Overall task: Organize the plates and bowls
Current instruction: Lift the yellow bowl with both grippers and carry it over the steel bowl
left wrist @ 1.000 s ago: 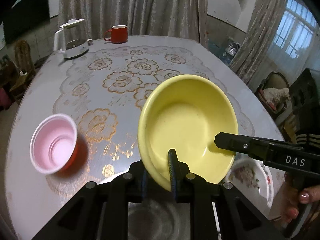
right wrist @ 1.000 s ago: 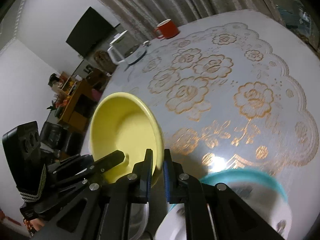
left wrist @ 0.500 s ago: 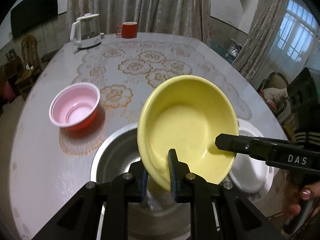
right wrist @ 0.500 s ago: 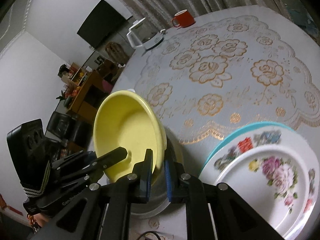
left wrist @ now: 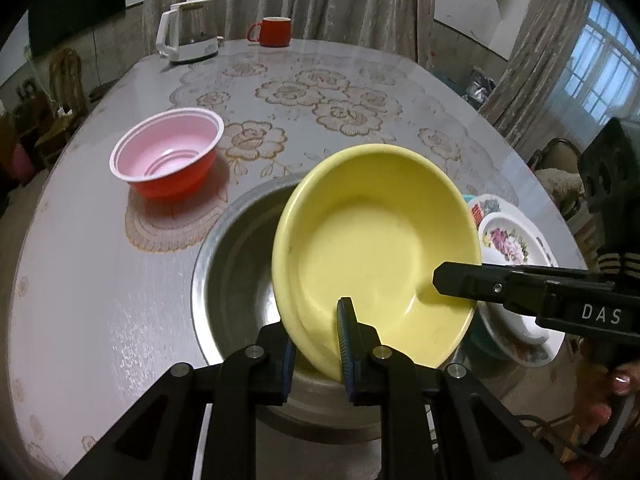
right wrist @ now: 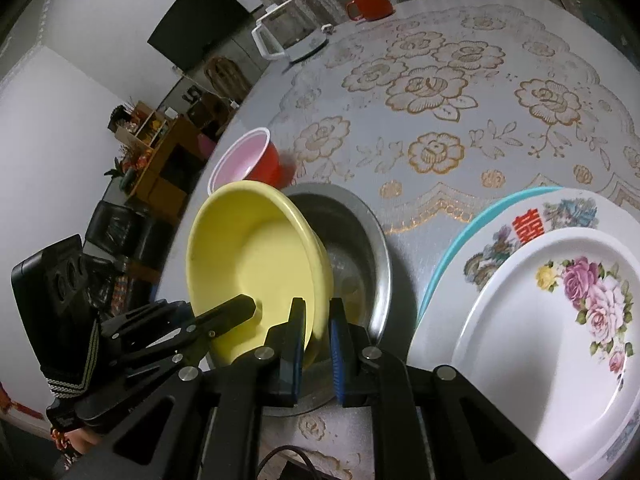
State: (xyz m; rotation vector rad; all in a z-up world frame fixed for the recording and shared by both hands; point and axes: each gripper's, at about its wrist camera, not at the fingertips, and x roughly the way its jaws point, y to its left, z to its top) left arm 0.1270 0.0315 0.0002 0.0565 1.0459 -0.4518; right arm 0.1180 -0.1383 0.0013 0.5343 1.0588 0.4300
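A yellow bowl [left wrist: 376, 248] is held by both grippers, tilted, over a steel basin [left wrist: 236, 264]. My left gripper [left wrist: 318, 344] is shut on the bowl's near rim. My right gripper [right wrist: 316, 340] is shut on the bowl's [right wrist: 256, 260] other rim, above the basin [right wrist: 352, 248]. A red bowl with pink inside [left wrist: 168, 164] stands left of the basin and shows in the right wrist view [right wrist: 248, 160]. A stack of flowered plates [right wrist: 552, 308] on a teal plate lies right of the basin; it also shows in the left wrist view [left wrist: 508, 240].
A white kettle [left wrist: 184, 32] and a red mug [left wrist: 274, 32] stand at the table's far edge. The round table [left wrist: 80, 280] has a lace-pattern cloth. Chairs and furniture surround it.
Both grippers have carried the yellow bowl back towards the near side. It now hangs over the steel basin, with the plates coming into view at the right.
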